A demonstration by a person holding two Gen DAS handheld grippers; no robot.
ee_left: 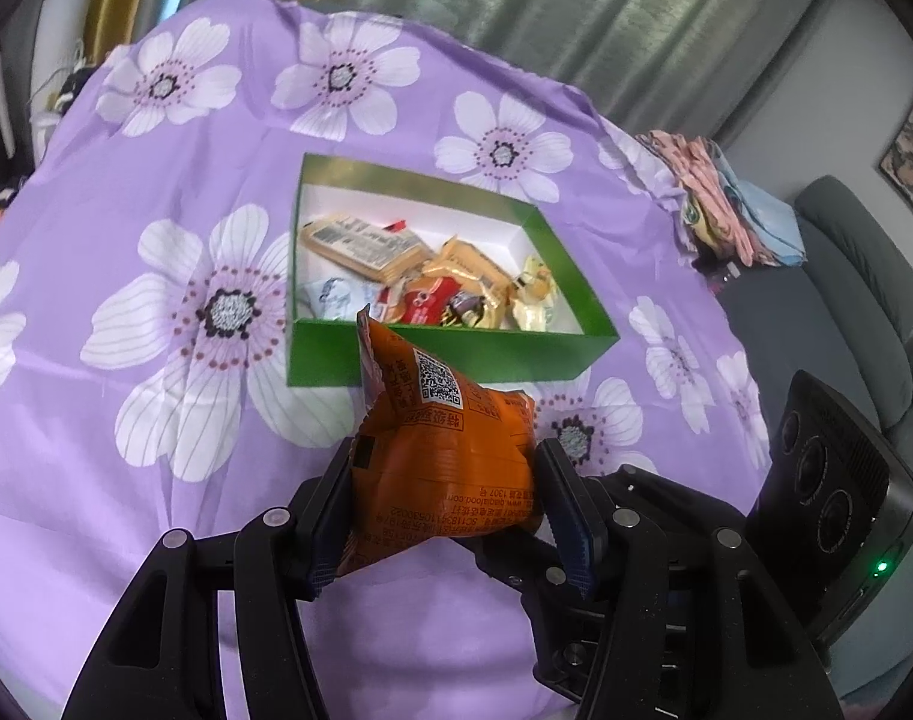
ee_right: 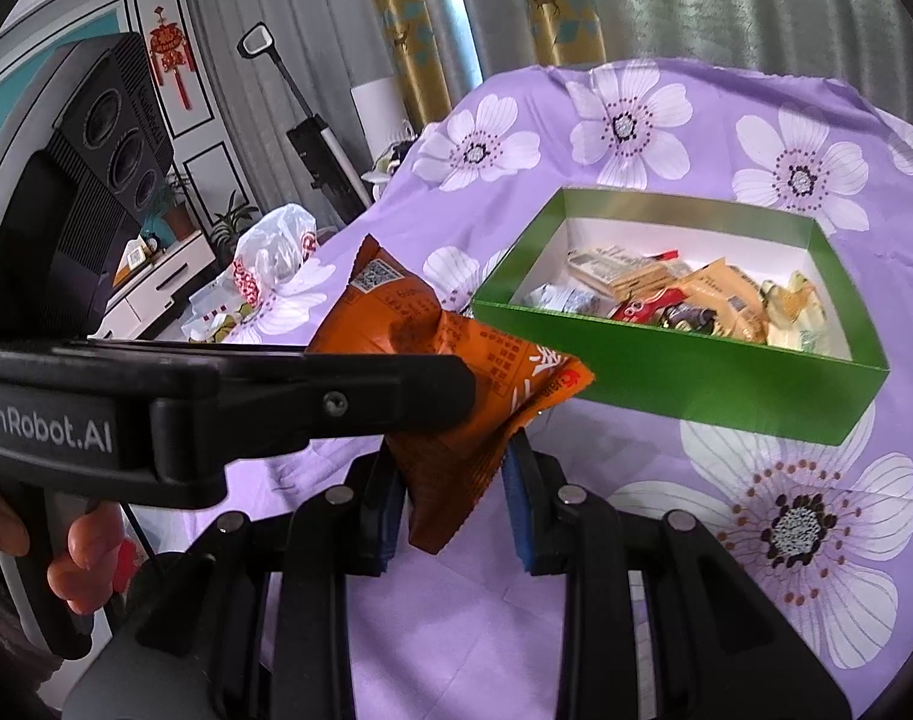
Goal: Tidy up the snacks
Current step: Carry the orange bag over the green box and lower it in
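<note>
An orange snack packet (ee_left: 444, 450) hangs above the purple floral tablecloth, in front of the green box (ee_left: 444, 354). My left gripper (ee_left: 447, 516) is shut on the packet's wide middle, one pad on each side. In the right wrist view the same packet (ee_right: 396, 312) has its lower corner pinched in my right gripper (ee_right: 456, 510), while the left gripper (ee_right: 450, 387) reaches in from the left and clamps it higher up. The green box (ee_right: 696, 366) lies just beyond, to the right, with several wrapped snacks inside.
The tablecloth (ee_left: 156, 510) covers a round table. A white plastic bag (ee_right: 276, 252) lies at the far left edge, and a pile of folded cloths (ee_left: 720, 204) at the right edge beside a grey sofa (ee_left: 864, 276). A hand (ee_right: 84, 546) grips the left gripper's handle.
</note>
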